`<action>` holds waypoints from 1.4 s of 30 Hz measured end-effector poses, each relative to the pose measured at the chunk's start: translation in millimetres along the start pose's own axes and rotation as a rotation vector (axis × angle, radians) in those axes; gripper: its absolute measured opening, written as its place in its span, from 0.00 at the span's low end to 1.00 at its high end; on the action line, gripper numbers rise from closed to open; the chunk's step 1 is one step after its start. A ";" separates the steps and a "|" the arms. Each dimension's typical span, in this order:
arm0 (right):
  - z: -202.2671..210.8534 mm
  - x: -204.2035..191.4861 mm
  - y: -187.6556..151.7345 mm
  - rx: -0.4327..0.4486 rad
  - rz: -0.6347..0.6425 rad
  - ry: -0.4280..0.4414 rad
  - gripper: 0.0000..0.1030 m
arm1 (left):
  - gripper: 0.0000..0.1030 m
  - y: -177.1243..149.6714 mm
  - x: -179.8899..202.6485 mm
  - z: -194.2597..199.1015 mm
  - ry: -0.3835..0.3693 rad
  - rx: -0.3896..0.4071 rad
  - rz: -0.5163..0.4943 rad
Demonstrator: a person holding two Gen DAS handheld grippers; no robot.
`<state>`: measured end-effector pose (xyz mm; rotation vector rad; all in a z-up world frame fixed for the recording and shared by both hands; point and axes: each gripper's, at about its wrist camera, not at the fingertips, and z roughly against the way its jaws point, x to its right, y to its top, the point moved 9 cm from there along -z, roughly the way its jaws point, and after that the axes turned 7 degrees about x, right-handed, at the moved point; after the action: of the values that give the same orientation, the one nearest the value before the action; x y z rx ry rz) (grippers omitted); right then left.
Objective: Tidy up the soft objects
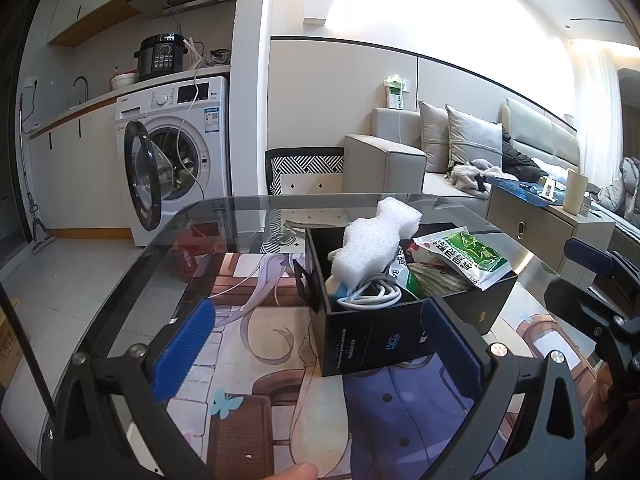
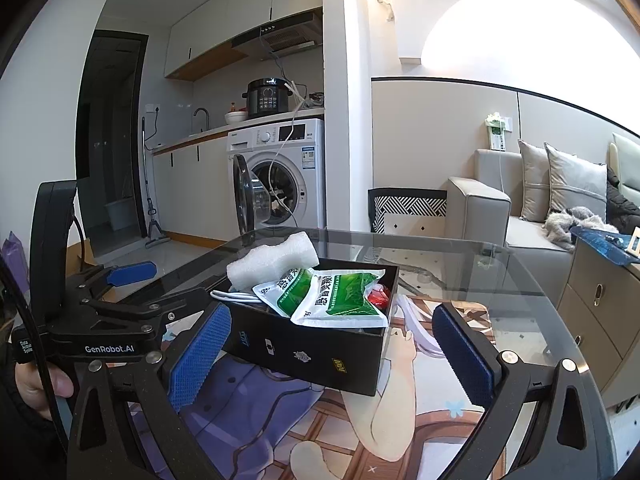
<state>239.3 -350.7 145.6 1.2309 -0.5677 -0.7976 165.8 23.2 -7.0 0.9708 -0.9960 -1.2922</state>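
foam block point(image 1: 374, 242) | long axis leaning, top away | in box point(image 1: 400, 332)

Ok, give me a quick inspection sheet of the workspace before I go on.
Surface: glass table with a printed cartoon mat on it.
Job's things: black box on the mat, holding white foam that sticks out above the rim, green-and-white packets and a small red item.
Clutter: nothing seen loose on the mat.
Grippers: left gripper open, empty, in front of the box; right gripper open, empty, jaws either side of the box.
Cables: white cable coiled in the box.
Surroundings: washing machine with its door open, sofa with cushions.
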 end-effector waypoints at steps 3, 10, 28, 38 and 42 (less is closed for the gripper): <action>0.3 0.1 0.1 0.001 0.000 0.000 0.99 | 1.00 -0.4 -0.2 -1.2 0.003 -0.005 0.001; -0.2 -0.1 0.2 0.001 -0.001 0.000 0.99 | 1.00 0.2 -0.2 -1.7 0.001 -0.003 0.003; -0.4 -0.4 0.0 0.000 0.001 0.000 0.99 | 1.00 0.5 2.6 1.2 -0.002 0.003 -0.001; -0.6 -0.3 -0.3 0.000 0.001 0.000 0.99 | 1.00 1.0 1.9 2.1 0.003 0.007 -0.001; -0.4 -0.6 -0.3 0.000 0.002 0.000 0.99 | 1.00 1.0 1.7 2.1 0.004 0.006 -0.003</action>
<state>239.2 -350.1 145.2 1.2300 -0.5691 -0.7960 164.1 21.5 -5.3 0.9790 -0.9963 -1.2900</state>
